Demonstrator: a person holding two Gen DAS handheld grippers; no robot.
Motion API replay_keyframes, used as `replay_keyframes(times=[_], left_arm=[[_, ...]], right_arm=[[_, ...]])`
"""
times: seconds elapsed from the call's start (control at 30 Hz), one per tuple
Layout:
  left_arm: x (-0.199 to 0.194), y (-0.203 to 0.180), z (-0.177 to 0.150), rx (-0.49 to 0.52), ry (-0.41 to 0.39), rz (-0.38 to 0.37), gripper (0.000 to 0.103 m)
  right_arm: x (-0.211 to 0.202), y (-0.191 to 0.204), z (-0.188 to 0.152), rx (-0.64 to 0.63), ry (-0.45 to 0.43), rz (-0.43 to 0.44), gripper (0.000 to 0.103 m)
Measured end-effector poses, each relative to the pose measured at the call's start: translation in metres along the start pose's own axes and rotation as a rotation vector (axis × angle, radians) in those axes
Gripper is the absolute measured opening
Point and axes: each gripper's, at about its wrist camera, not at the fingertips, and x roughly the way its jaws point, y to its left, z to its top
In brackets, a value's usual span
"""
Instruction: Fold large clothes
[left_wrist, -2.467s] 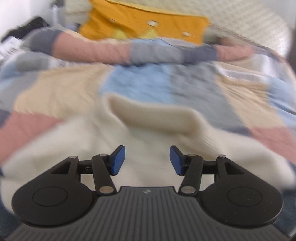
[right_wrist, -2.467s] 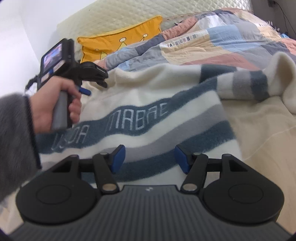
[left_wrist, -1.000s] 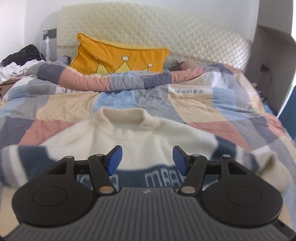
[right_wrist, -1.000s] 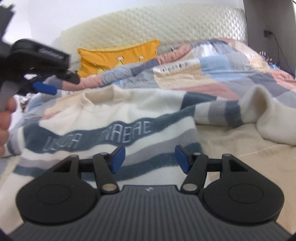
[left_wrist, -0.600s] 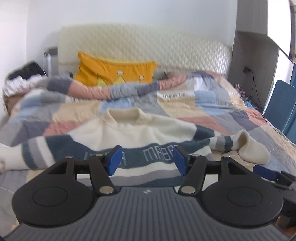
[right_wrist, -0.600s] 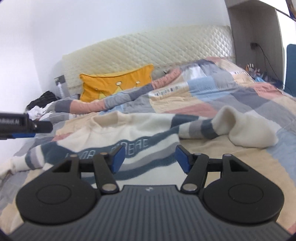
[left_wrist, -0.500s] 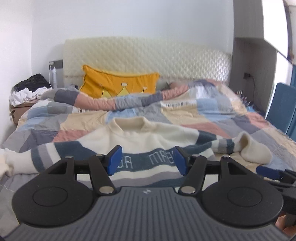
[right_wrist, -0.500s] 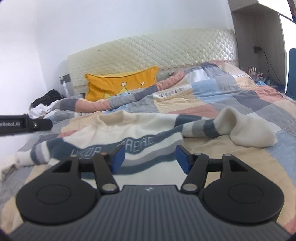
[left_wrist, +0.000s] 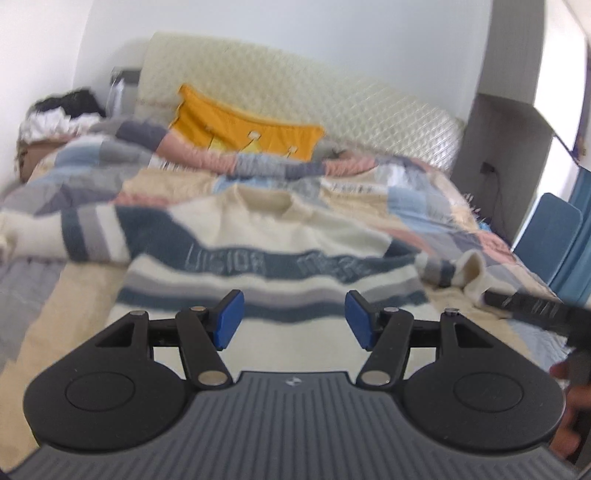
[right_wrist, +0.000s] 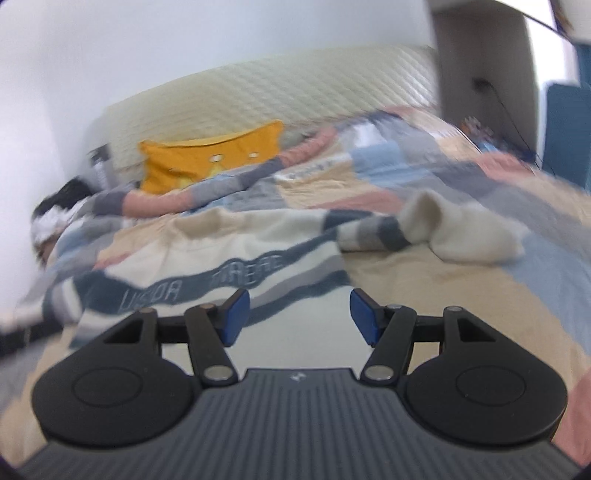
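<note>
Cream knit sweater (left_wrist: 266, 236) with blue-grey stripes lies spread flat, front up, on the patchwork quilt (left_wrist: 424, 199), ahead of both sets of jaws and touching neither. Since 2.5 s ago both grippers have backed away from the fabric: then the left one was right over the collar, now the whole body and both sleeves are in frame. Left gripper (left_wrist: 293, 319) released, jaws wide apart, nothing between them. Right gripper (right_wrist: 299, 315) same, empty; hem edge sits just beyond its left jaw, the bunched sleeve (right_wrist: 469, 232) further out past its right jaw. Both views are motion-blurred. My read: spreading is done, folding not started. Next likely a sleeve pickup; the right one needs straightening.
</note>
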Motion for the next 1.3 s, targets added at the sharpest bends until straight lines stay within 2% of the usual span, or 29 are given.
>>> replay_keyframes(times=[0.1,0.3,0.47,0.5,0.57,0.63,0.7,0.83,1.0,1.2,1.3], left_arm=[[0.013,0.009,-0.007,-0.041,0.042,0.002,0.066],[0.041,0.008,-0.016,-0.021,0.107,0.025,0.066],[0.064,0.001,-0.025,0.005,0.151,0.053,0.066],[0.068,0.001,-0.027,0.005,0.155,0.054,0.066],[0.074,0.000,-0.029,-0.008,0.153,0.042,0.066],[0.083,-0.003,-0.031,-0.028,0.161,0.024,0.066],[0.090,-0.006,-0.032,-0.053,0.154,0.022,0.066],[0.102,-0.011,-0.037,-0.058,0.143,0.027,0.066],[0.117,-0.012,-0.044,-0.071,0.169,0.039,0.066],[0.126,-0.012,-0.049,-0.087,0.148,0.011,0.066],[0.132,-0.012,-0.052,-0.097,0.152,0.011,0.066]], right_arm=[[0.014,-0.017,0.014,0.068,0.001,-0.066,0.062],[0.048,-0.057,0.053,0.129,-0.028,-0.221,0.062],[0.088,-0.101,0.083,0.174,-0.024,-0.248,0.062],[0.098,-0.112,0.084,0.190,-0.015,-0.260,0.062],[0.119,-0.138,0.077,0.240,0.026,-0.336,0.062],[0.143,-0.156,0.062,0.268,0.080,-0.403,0.063],[0.160,-0.173,0.047,0.311,0.127,-0.434,0.063],[0.182,-0.200,0.038,0.440,0.150,-0.394,0.063],[0.211,-0.216,0.032,0.469,0.130,-0.301,0.065],[0.233,-0.227,0.030,0.483,0.054,-0.253,0.064],[0.240,-0.238,0.032,0.542,0.027,-0.230,0.062]])
